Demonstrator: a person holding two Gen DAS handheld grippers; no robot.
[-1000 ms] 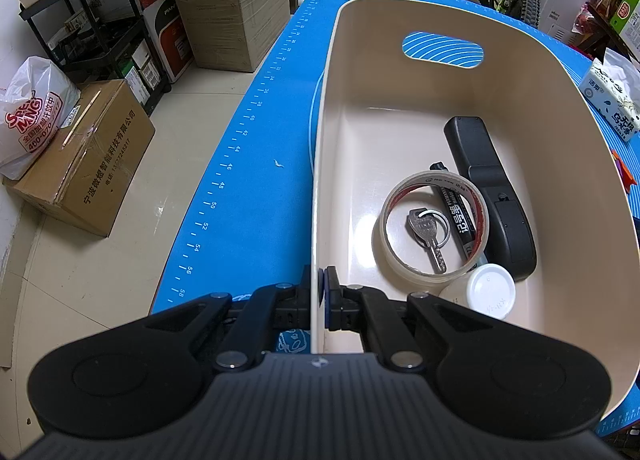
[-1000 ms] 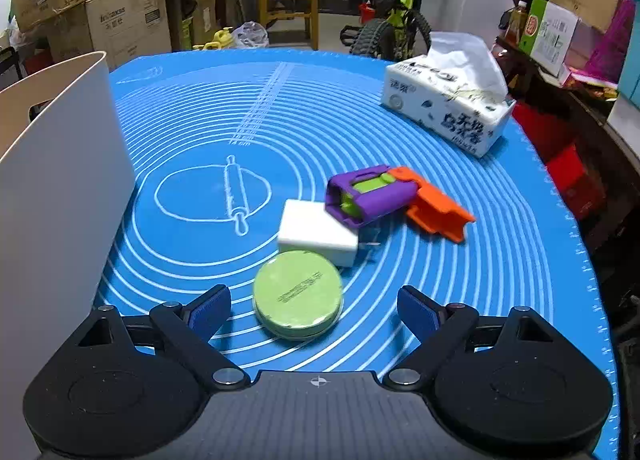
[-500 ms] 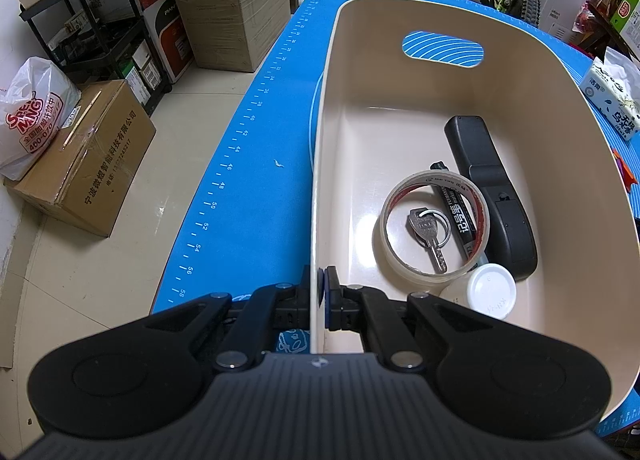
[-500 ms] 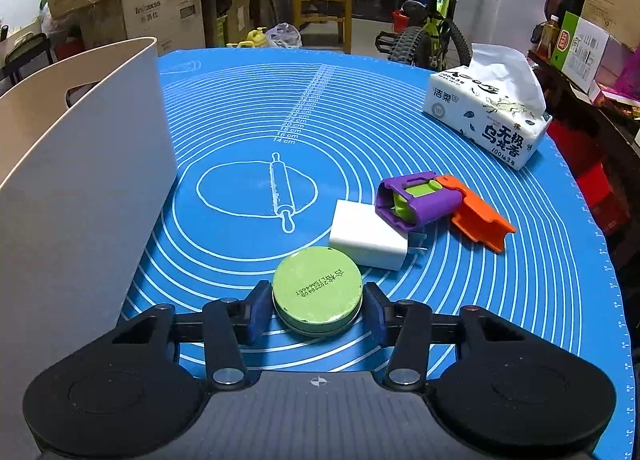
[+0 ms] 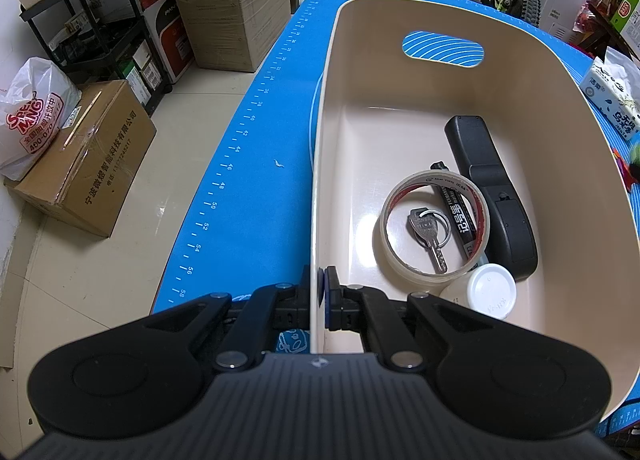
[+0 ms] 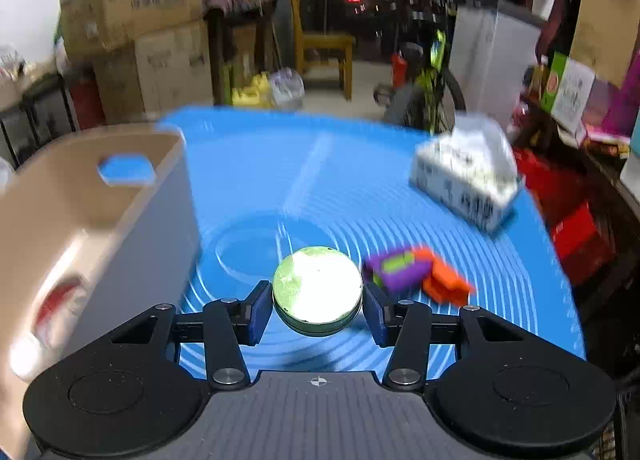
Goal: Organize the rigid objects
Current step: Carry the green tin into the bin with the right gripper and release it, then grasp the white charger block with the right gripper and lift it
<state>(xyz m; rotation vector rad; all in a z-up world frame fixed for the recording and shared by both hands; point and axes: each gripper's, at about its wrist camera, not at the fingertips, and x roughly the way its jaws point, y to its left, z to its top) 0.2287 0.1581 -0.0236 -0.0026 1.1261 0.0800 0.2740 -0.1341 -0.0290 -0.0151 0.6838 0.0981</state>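
Note:
My left gripper (image 5: 322, 296) is shut on the near wall of the beige bin (image 5: 560, 107). In the bin lie a tape roll (image 5: 400, 195), a key (image 5: 430, 234) inside the roll, a black marker (image 5: 458, 215), a black remote (image 5: 492, 187) and a white-capped jar (image 5: 490, 296). My right gripper (image 6: 319, 310) is shut on a round green tin (image 6: 318, 288), its blue pads pressing both sides. The tin hangs a little above the blue mat (image 6: 320, 179), right of the bin (image 6: 120, 227). This view is motion-blurred.
A purple-and-green toy (image 6: 396, 270) and an orange piece (image 6: 444, 286) lie on the mat just right of the tin. A tissue pack (image 6: 468, 179) sits at the far right. Boxes, a chair and a bicycle stand beyond the table.
My right gripper closed from wide open onto the green tin, then rose with it off the mat. The left gripper and the bin kept still.

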